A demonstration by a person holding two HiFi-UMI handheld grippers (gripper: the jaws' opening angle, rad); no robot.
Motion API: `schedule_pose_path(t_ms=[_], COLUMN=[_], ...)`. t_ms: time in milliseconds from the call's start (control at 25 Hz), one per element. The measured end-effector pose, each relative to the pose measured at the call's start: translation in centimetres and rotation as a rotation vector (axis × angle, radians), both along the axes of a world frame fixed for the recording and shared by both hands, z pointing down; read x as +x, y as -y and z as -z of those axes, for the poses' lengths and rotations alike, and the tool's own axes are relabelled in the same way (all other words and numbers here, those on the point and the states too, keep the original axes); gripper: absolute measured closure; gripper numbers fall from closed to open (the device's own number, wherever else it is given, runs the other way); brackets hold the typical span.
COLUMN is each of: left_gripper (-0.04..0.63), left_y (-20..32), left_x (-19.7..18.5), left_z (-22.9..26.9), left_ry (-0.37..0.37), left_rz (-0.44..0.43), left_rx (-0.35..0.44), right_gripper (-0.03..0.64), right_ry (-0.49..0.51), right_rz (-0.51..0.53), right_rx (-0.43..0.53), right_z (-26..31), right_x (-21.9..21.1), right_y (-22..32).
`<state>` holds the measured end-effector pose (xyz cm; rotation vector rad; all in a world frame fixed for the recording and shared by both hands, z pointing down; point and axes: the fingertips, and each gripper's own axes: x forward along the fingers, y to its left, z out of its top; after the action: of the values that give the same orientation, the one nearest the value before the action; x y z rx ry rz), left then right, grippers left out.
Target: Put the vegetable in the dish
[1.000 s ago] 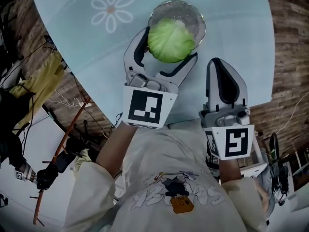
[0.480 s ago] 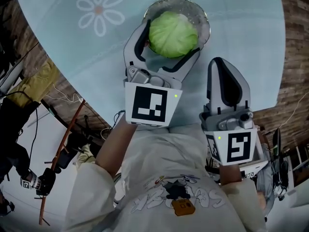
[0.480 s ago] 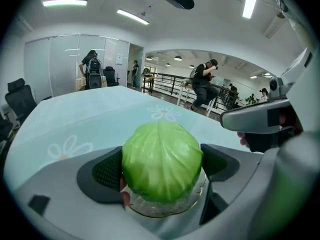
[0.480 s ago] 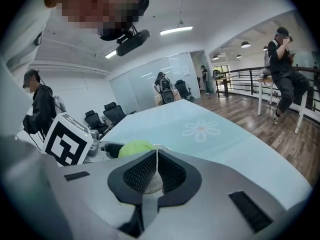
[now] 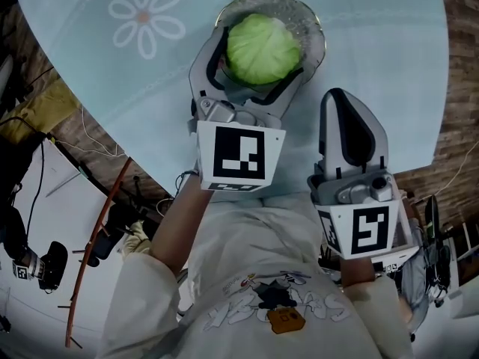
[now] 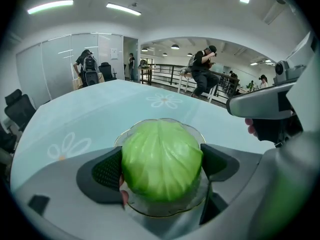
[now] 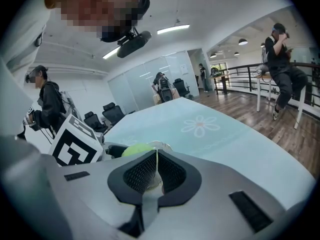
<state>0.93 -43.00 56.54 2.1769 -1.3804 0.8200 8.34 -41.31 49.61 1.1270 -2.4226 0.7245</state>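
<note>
Now, left gripper (image 5: 256,62): we have it clamped on the cabbage (image 5: 263,42), a pad on each flank, and the head fills the gap.
Cabbage: round, with no long axis to speak of. It sits between the jaws directly over the glass dish (image 5: 313,30), low enough that its underside overlaps the bowl. We cannot tell whether it rests on the glass.
Dish from the jaws: straight below, with its rim showing past the cabbage on the far side.
Right gripper (image 5: 346,111): jaws pressed together on nothing, over the near edge of the table (image 5: 389,66), right of the dish and apart from it.
Nearer hand: the left, plainly.
Coming move: we judge it to be a short lowering and a release, with no sideways travel.
</note>
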Motion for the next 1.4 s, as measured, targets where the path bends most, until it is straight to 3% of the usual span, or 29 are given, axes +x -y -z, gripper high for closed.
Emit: schedule_pose_path(t_ms=[200,400,680,920,1160,1400], left_gripper=[0.104,0.109,0.11,0.178,0.335,0.428], left_y=[-1.0,0.2,-0.9,-1.1,-1.7,-3.7], left_x=[0.4,1.2,0.5,-0.3,-1.5,-2.9], left_z=[-1.4,1.3,3.3,6.0,8.6,11.3], left_ry=[0.025,0.024,0.001,-0.047,-0.023,-0.013], left_rz=[0.01,-0.006,0.016,0.117,0.166,0.195], left_rx=[-0.049,0.038,0.051,0.079,0.157,0.206], right_gripper=[0.594,0.594,0.594,0.594,0.594,0.594], right_ry=[0.003,0.006,0.009,0.0,-0.003,-0.014], right_rz=[0.001,0.0,-0.007,-0.03,-0.031,-0.043], right_rx=[-0.002,0.011,0.037,0.066,0.098,0.139], right_z=[-0.1,0.7,2.4,3.6,4.7,6.9], right_x=[0.6,1.2,1.4,2.0,1.8,1.2], right_y=[-0.3,-0.3,-0.7,-1.0,-1.7,-3.3])
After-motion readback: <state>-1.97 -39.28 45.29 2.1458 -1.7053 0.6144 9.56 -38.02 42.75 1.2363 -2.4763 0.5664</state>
